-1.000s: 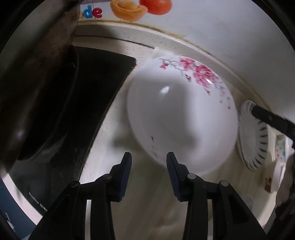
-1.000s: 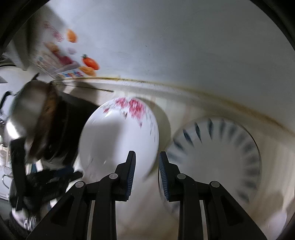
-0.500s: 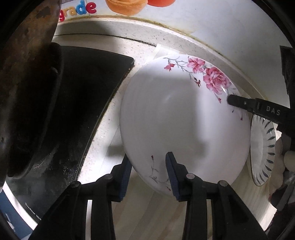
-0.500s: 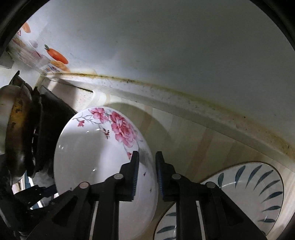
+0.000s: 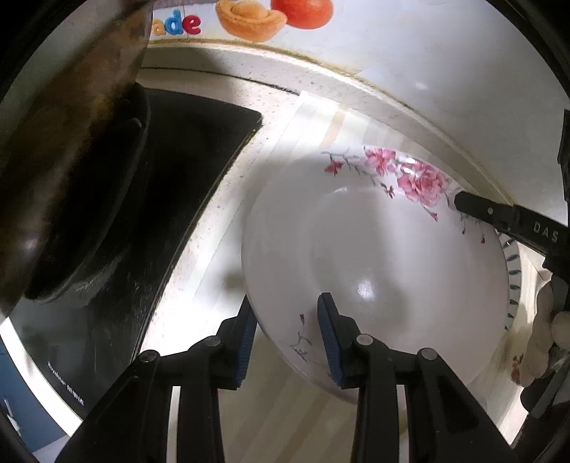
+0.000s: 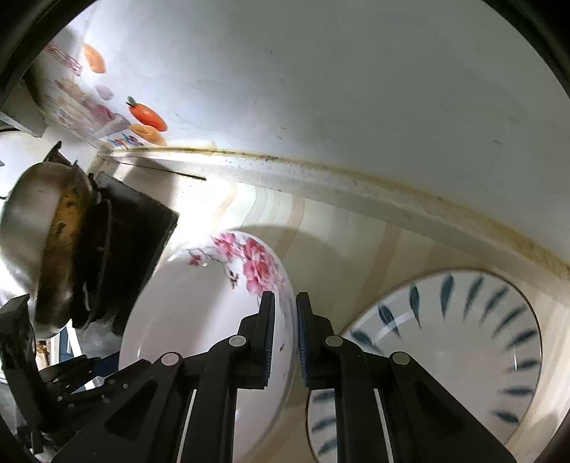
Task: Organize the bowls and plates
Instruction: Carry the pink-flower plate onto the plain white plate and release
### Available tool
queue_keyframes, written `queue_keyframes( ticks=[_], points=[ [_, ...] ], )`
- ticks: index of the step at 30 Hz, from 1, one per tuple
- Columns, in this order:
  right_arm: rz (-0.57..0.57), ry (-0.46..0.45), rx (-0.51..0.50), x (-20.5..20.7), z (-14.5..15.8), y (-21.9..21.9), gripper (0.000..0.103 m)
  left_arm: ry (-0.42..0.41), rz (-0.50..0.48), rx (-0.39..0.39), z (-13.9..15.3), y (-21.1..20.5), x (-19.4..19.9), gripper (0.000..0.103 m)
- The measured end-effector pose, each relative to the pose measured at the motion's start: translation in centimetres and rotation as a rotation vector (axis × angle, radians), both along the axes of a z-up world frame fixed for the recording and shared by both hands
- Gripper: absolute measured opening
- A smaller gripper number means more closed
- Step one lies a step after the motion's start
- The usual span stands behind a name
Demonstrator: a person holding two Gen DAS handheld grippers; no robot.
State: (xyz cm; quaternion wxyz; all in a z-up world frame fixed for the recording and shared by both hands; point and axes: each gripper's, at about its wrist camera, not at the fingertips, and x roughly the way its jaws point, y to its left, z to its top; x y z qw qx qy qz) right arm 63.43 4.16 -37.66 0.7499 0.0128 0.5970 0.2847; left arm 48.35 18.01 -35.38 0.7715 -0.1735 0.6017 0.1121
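A white bowl with pink flowers [image 5: 374, 256] is held tilted above the counter. My left gripper [image 5: 286, 331] straddles its near rim, one finger inside and one outside, with a wide gap between the pads. My right gripper [image 6: 285, 331] is shut on the bowl's far right rim [image 6: 281, 285]; its finger [image 5: 498, 217] shows in the left wrist view. A white plate with blue leaf marks [image 6: 463, 342] lies on the counter to the right, and its edge shows behind the bowl [image 5: 513, 277].
A black stove top [image 5: 149, 199] with a dark wok [image 5: 71, 160] stands at the left. A white wall [image 6: 320, 89] with fruit stickers [image 5: 270, 17] runs behind the light striped counter [image 6: 356, 242]. A small flowered dish [image 5: 516, 359] lies at the far right.
The bowl has been lifted, tilted and carried right, toward the blue-leaf plate. My right gripper has closed tighter on its rim. My left gripper now straddles the near rim.
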Motion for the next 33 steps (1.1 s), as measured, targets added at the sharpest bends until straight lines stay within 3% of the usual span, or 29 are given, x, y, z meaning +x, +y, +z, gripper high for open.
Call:
queue_keyframes(
  ticks=[9, 17, 24, 33],
  points=[
    [-0.052, 0.002, 0.038, -4.8, 3.3, -4.5, 0.014, -0.059, -0.067, 0.028, 3.6, -2.0, -1.7, 0.032],
    [-0.131, 0.012, 0.099, -12.3, 6.1, -10.3, 0.014, -0.110, -0.137, 0.056, 7.2, -5.2, -5.4, 0.032],
    [-0.210, 0.027, 0.131, -19.6, 6.9, -15.2, 0.014, -0.099, -0.204, 0.062, 6.6, -8.5, -8.2, 0.032],
    [-0.270, 0.075, 0.104, -26.1, 4.9, -20.2, 0.014, -0.038, -0.317, 0.067, 3.6, -12.8, -11.2, 0.032]
  ],
)
